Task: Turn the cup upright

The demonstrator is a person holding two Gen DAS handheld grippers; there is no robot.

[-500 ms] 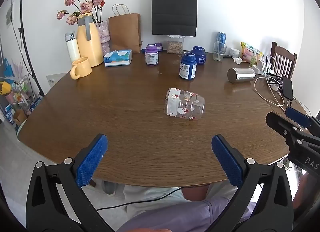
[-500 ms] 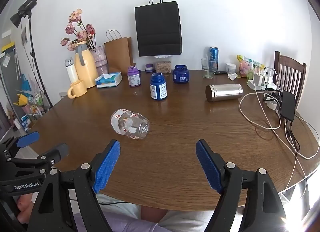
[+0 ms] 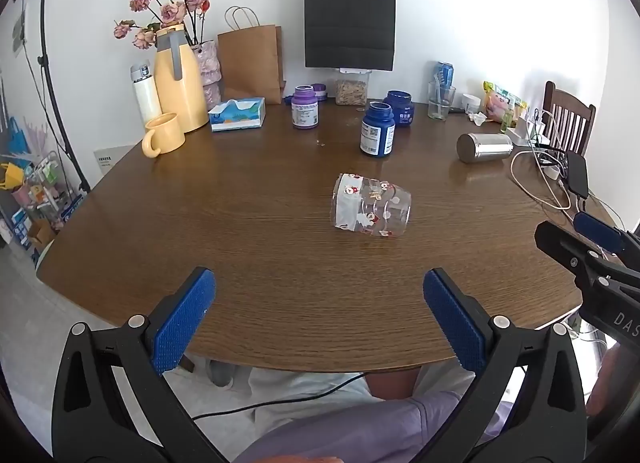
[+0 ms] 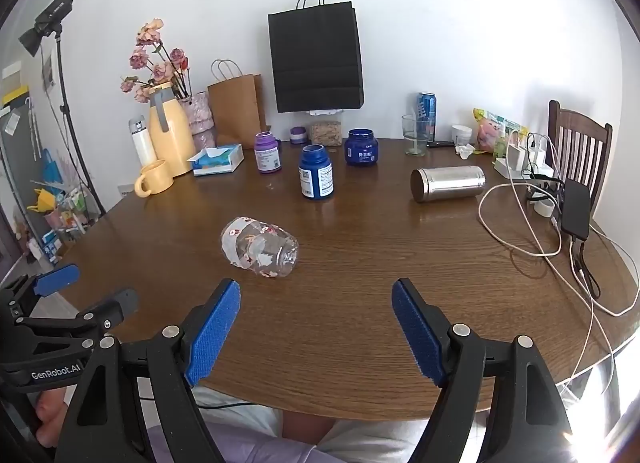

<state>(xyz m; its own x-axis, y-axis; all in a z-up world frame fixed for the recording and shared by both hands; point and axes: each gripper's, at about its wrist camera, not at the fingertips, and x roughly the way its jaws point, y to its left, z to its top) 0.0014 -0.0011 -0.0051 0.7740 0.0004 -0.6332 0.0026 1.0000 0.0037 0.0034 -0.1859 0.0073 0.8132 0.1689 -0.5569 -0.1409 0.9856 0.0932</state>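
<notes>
A clear glass cup (image 3: pixel 370 205) with small red and white printed figures lies on its side in the middle of the brown wooden table (image 3: pixel 248 231). In the right wrist view the cup (image 4: pixel 260 246) lies ahead and left of the fingers. My left gripper (image 3: pixel 319 287) is open and empty, over the table's near edge, short of the cup. My right gripper (image 4: pixel 316 295) is open and empty, also near the front edge, to the right of the cup. Each gripper shows at the edge of the other's view.
A steel flask (image 4: pixel 448 183) lies on its side at the right, next to white cables (image 4: pixel 532 239) and a black power bank (image 4: pixel 576 209). Blue jars (image 4: pixel 316 177), a purple jar (image 4: pixel 267 152), a tissue box (image 4: pixel 218 159), a yellow mug (image 4: pixel 154 184) and a yellow jug (image 4: pixel 168 139) stand along the back.
</notes>
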